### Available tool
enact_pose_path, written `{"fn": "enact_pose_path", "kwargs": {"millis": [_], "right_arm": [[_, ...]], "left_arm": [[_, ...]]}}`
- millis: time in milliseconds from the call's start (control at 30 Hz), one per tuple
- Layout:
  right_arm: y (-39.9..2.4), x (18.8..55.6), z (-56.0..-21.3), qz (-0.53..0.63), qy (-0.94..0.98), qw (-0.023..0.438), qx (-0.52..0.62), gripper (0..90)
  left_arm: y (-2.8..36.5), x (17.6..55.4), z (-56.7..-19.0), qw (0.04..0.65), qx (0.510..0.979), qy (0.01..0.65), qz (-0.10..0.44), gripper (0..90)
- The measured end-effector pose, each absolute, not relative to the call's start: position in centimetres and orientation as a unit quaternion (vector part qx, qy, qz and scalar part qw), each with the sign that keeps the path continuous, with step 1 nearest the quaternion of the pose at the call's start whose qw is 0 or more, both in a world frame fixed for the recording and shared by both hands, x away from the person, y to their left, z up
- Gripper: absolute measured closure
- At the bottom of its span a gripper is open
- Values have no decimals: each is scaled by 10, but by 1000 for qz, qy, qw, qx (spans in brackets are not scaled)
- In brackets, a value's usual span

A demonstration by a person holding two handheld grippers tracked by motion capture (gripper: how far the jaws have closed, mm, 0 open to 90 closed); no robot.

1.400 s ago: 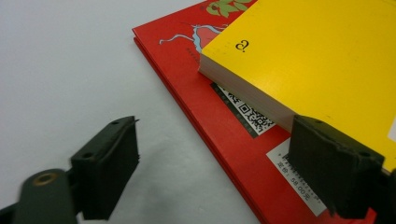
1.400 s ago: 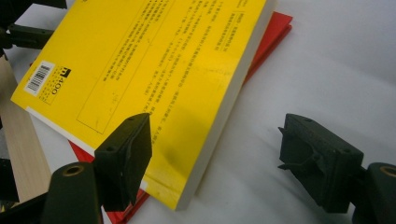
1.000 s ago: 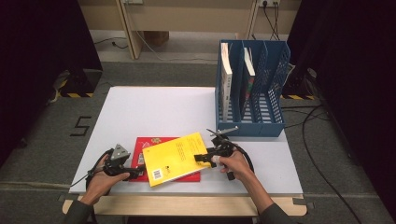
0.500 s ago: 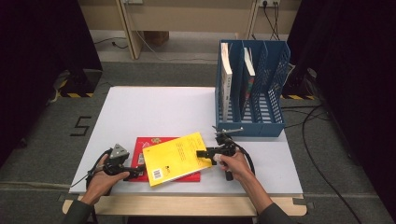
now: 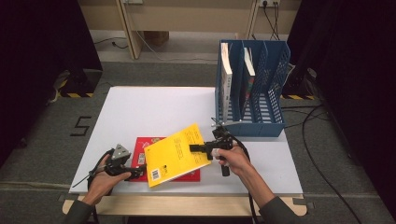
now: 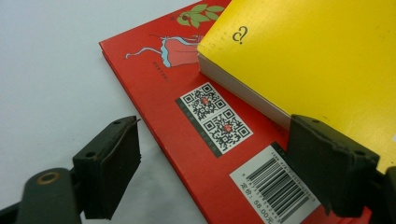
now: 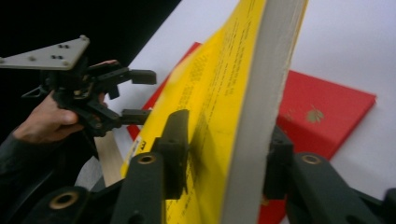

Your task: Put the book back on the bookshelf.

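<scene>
White table (image 5: 154,107), near edge: yellow book (image 5: 175,154) clamped in my right gripper (image 5: 201,148), whose jaws have just been closing, lifted off red book (image 5: 142,148) beside my wide-open, empty left gripper (image 5: 136,171); blue file rack (image 5: 275,93), two books filed, awaits both.

You see a blue file rack (image 5: 261,93) at the white table's (image 5: 154,112) far right, holding upright books (image 5: 226,79).
</scene>
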State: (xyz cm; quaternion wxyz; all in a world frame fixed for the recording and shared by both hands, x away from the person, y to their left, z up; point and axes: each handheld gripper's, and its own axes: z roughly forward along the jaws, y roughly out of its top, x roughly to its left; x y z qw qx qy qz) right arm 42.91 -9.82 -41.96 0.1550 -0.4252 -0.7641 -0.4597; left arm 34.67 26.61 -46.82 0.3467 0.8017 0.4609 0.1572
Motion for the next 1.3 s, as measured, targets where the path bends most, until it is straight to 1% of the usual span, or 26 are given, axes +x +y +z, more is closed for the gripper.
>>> {"fn": "enact_pose_path", "kwargs": {"millis": [67,100,233,300,367,400,433,600,767,900,1033,1167,1300], "right_arm": [[-97,431,-410,-460,-768,161,-416,663],[-95,430,-407,-454,-776,152,-412,666],[-90,432,-397,-447,-788,143,-398,687],[-88,434,-389,-446,-797,132,-385,694],[-88,436,-383,-442,-807,122,-373,700],[-90,437,-377,-440,-810,114,-371,704],[-93,439,-365,-432,-820,103,-362,715],[-105,445,-332,-411,-838,65,-354,734],[-118,448,-302,-369,-858,20,-356,745],[-128,449,-286,-350,-866,-12,-358,750],[-139,449,-276,-323,-872,-30,-366,751],[-151,448,-267,-289,-881,-62,-369,751],[-163,447,-262,-269,-885,-76,-372,751]], "left_arm": [[267,348,-470,350,798,466,154,140],[268,348,-470,351,797,466,154,142],[270,348,-471,358,794,466,153,145],[273,348,-470,355,786,475,172,149],[279,349,-466,362,766,497,185,148],[285,350,-464,369,752,512,192,148],[286,351,-465,370,749,514,195,148],[296,354,-472,344,749,527,208,148],[305,356,-474,340,738,543,211,149],[308,356,-476,334,732,554,214,149],[308,358,-481,315,747,548,206,146],[309,357,-482,320,744,550,205,144],[309,358,-482,319,744,551,202,140]]}}
